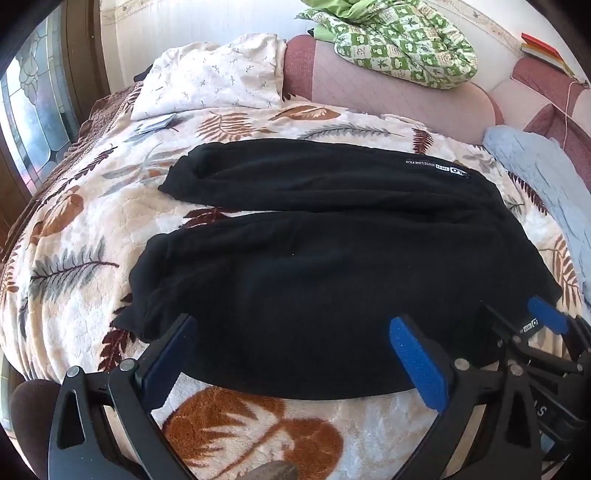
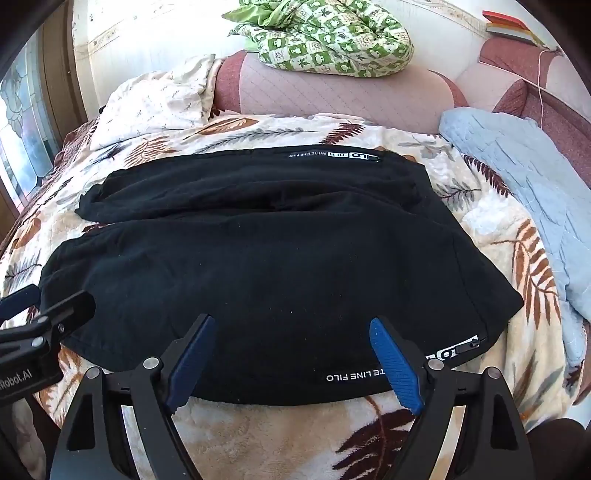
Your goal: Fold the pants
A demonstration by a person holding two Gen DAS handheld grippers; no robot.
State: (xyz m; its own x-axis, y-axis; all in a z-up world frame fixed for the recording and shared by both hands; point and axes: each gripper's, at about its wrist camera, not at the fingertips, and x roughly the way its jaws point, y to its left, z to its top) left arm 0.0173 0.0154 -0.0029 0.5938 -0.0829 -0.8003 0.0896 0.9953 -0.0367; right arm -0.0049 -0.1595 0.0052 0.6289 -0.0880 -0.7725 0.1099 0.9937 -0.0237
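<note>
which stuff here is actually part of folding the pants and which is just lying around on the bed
Part of the job:
- black pants, spread flat on the leaf-print blanket
- left gripper, open
- right gripper, open

Just lying about:
- green patterned quilt
- light blue blanket
- white pillow
- books

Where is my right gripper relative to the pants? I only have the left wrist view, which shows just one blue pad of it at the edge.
Observer: The right gripper is open, with its fingers spread over the near edge of the pants and no cloth pinched.
Operator: Anything on that edge I can't see?
Observer: White lettering runs along it and ends at a zip pull just right of the gripper.
</note>
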